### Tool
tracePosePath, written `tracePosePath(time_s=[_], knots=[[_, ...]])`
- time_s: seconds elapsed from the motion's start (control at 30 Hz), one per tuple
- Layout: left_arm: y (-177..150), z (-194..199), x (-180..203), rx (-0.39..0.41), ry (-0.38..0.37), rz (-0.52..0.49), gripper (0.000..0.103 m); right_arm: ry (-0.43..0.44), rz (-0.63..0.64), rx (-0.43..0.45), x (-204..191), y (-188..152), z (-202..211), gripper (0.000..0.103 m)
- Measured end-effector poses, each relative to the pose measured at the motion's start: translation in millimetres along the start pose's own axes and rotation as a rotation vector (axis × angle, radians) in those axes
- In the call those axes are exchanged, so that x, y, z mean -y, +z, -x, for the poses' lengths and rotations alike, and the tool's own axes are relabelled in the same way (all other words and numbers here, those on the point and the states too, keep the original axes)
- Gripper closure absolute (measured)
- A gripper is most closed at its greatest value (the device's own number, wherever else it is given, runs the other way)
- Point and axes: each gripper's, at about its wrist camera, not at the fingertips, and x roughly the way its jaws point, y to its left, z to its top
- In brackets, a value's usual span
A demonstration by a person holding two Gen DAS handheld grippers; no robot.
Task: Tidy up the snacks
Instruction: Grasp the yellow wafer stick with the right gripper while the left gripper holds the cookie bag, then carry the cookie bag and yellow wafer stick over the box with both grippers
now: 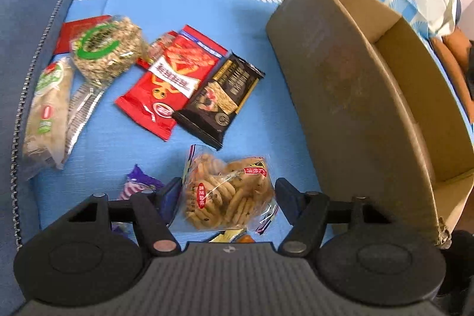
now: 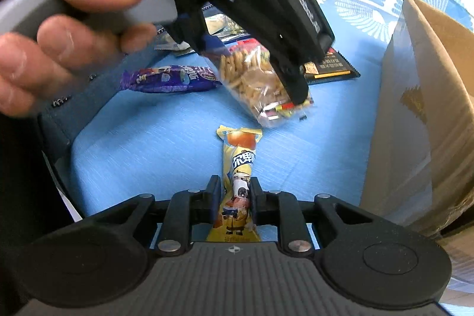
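My right gripper [image 2: 235, 197] was clamped on the narrow yellow foil-wrapped snack bar [image 2: 239, 168]. The pinch sat near one end, so the long free end could swing and slip out on lifting. My left gripper [image 1: 226, 193] stood open around the clear plastic bag of small tan biscuits [image 1: 228, 194], pads seemingly not yet pressing. Closing hard could crush the biscuits; closing on loose film alone could drop the bag. Beyond, the open brown cardboard box [image 1: 349, 85] stood close; a low carry could catch its wall.
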Motion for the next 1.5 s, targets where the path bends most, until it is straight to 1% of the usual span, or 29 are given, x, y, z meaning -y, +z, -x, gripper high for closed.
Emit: tracePosePath(time_s=[0.23,0.57,0.63,0.73,0.77,0.8,0.87,0.93,0.97,1.0,1.03,1.2,1.37,1.5], knots=[[-3,17,-4,0.046,-0.004,0.021,0.031,-0.027,0.001,0.033,-6,-2,1,0.086],[-4,25,-6,0.086,-0.005,0.032,0.030,-0.056,0.013,0.092,-6,-9,19,0.087],[-5,26,-7,0.091,-0.009,0.036,0.030,-0.055,0.023,0.079,-6,-11,18,0.087],[-5,27,-7,0.091,-0.007,0.033,0.030,-0.038,0.023,0.015,-9,-14,9,0.086],[-5,26,-7,0.090,-0.007,0.032,0.030,-0.047,0.028,0.006,-11,-15,7,0.083],[-5,26,-7,0.089,-0.006,0.032,0.030,-0.056,0.037,0.005,-13,-16,5,0.075],[-4,26,-7,0.088,-0.006,0.033,0.030,-0.061,0.044,0.014,-13,-15,3,0.067],[-4,25,-8,0.087,-0.006,0.034,0.030,-0.061,0.038,0.014,-12,-14,1,0.067],[-4,25,-8,0.087,-0.006,0.035,0.030,-0.061,0.037,0.015,-11,-14,0,0.069],[-4,25,-8,0.087,-0.005,0.036,0.030,-0.061,0.038,0.017,-11,-13,-1,0.081],[-4,25,-8,0.089,-0.003,0.037,0.030,-0.060,0.043,0.020,-12,-12,-1,0.088],[-4,33,-10,0.132,0.002,0.055,0.031,-0.089,0.053,0.071,-14,-9,9,0.090],[-4,49,-17,0.213,0.016,0.095,0.031,-0.115,0.036,0.175,-10,-1,38,0.090],[-5,67,-22,0.298,0.018,0.141,0.031,-0.118,0.044,0.271,-9,7,67,0.090]])
